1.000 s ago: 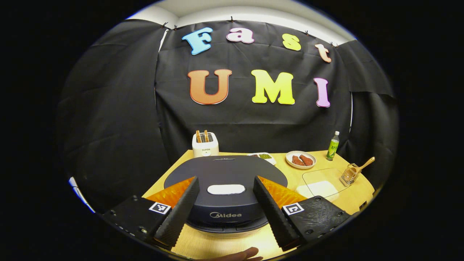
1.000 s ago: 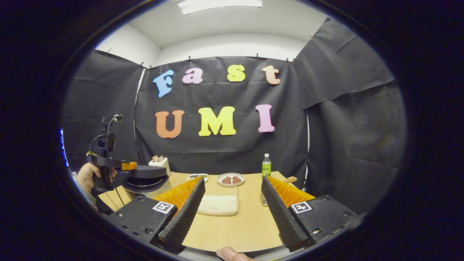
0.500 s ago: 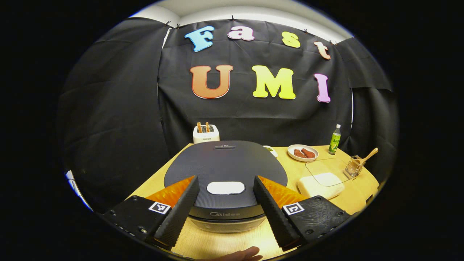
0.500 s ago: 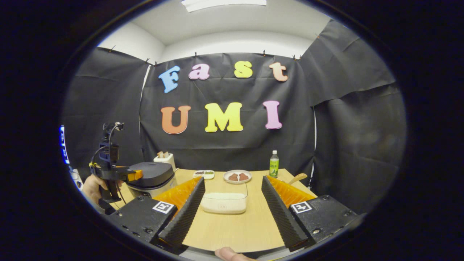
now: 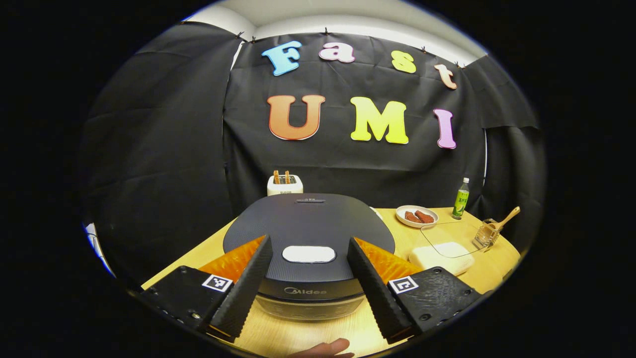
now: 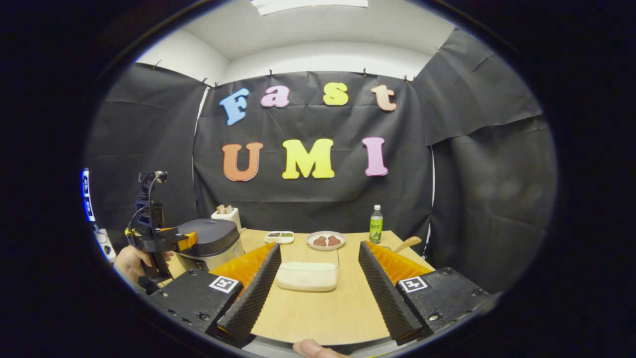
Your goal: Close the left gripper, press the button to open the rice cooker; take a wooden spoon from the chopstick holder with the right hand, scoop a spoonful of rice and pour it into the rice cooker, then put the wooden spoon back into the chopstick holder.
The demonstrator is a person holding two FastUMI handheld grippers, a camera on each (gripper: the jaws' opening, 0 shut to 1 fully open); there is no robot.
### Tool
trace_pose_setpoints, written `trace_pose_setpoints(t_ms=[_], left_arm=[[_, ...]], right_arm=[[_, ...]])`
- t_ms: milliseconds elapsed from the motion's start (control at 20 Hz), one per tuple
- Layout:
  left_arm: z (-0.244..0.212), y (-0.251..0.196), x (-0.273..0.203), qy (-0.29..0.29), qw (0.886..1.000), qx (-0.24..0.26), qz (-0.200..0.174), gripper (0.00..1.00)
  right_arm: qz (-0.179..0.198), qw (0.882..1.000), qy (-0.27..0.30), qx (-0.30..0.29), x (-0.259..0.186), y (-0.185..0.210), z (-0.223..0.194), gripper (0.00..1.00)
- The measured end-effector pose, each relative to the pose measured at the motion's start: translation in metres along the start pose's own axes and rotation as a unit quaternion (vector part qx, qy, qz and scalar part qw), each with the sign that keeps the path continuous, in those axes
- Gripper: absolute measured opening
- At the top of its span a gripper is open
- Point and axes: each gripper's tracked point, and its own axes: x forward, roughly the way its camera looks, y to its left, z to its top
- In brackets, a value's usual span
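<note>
Rice cooker (image 5: 308,233): near left of the surface (image 6: 318,308), lid down, pale button (image 5: 308,254) at its front. Left gripper (image 5: 308,278): fingers spread either side of the button; best pressed together first, then pushed squarely down. Right gripper (image 6: 318,293): spread, idle. Wooden spoon (image 5: 504,220): standing in the chopstick holder (image 5: 484,235), far right.

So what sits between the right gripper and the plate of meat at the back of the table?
In the right gripper view, the clear container of rice lies between the right gripper and the plate; the rest is bare table.
</note>
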Motion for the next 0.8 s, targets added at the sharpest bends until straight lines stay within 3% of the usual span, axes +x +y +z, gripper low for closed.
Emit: trace_pose_setpoints(t_ms=[500, 550, 600, 800], left_arm=[[0.012, -0.014, -0.012, -0.004, 0.999, 0.032, 0.002, 0.95], [0.015, -0.009, -0.016, -0.003, 0.999, 0.037, 0.014, 0.84], [0.020, -0.007, -0.020, -0.003, 0.999, 0.038, 0.021, 0.96], [0.037, -0.011, -0.040, -0.018, 0.998, 0.039, 0.042, 0.96]], right_arm=[[-0.012, 1.000, -0.003, -0.004, 0.006, -0.007, 0.005, 1.00], [-0.014, 1.000, -0.005, -0.001, 0.008, -0.009, 0.006, 1.00], [-0.015, 1.000, -0.005, 0.002, 0.008, -0.009, 0.007, 1.00], [-0.024, 1.000, -0.011, 0.016, 0.011, -0.019, 0.011, 1.00]])
